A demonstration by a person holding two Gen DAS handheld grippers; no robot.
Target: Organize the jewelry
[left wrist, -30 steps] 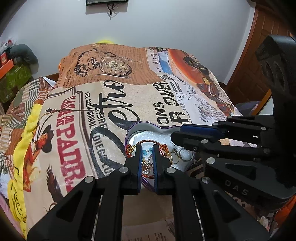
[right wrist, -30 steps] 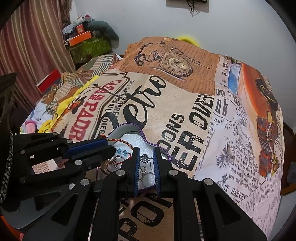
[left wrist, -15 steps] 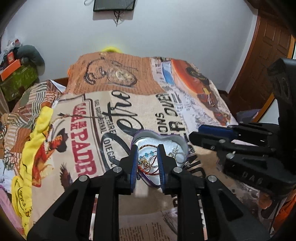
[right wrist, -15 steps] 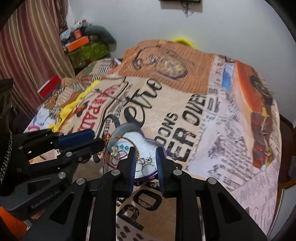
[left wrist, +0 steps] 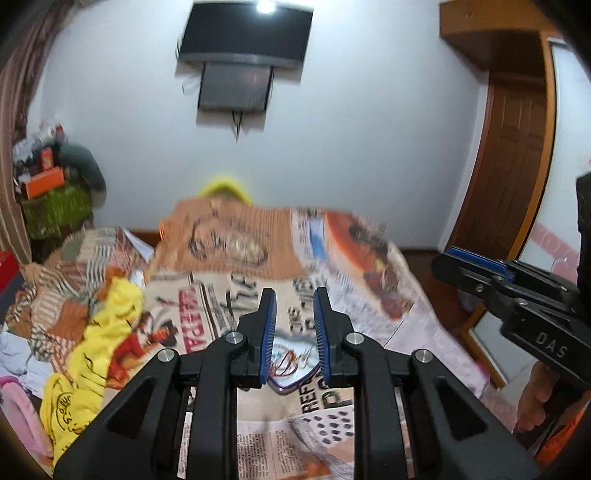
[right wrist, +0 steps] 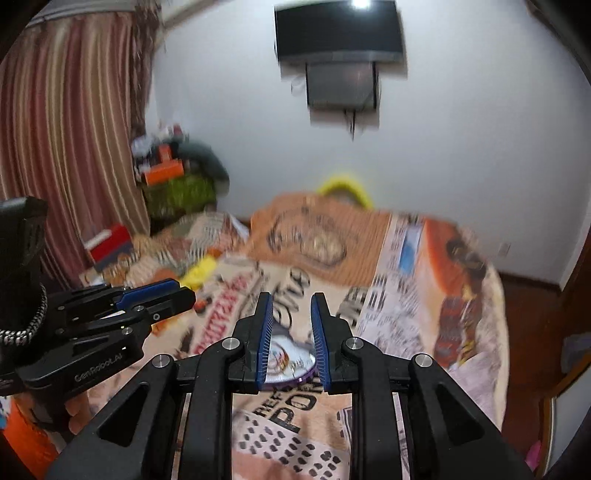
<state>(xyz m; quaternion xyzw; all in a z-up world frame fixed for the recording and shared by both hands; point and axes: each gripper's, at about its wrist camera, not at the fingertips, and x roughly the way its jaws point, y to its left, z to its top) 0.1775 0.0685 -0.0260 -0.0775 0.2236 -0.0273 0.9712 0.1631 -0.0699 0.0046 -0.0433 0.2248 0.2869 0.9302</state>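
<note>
A heart-shaped tray with a purple rim [left wrist: 283, 387] lies on the bed and holds a red bracelet [left wrist: 286, 357] and other small pieces, blurred. My left gripper [left wrist: 294, 295] hangs well above it, its jaws a narrow gap apart with nothing between them; the tray shows through the gap. My right gripper [right wrist: 291, 297] is held the same way over the tray rim [right wrist: 295, 380], slightly open and holding nothing. Each gripper appears in the other's view: the right gripper [left wrist: 448, 264] at the right edge, the left gripper [right wrist: 183, 291] at the left.
A newspaper-print bedspread [left wrist: 332, 258] covers the bed. Yellow cloth [left wrist: 92, 350] and heaped clothes lie on its left side. On the white wall hangs a television [left wrist: 245, 33]. A wooden door [left wrist: 517, 158] is at the right, a striped curtain [right wrist: 66, 129] at the left.
Both grippers have risen and drawn back from the heart tray, tilting up towards the wall. Their jaws have parted a little. The jewelry stays in the tray.
</note>
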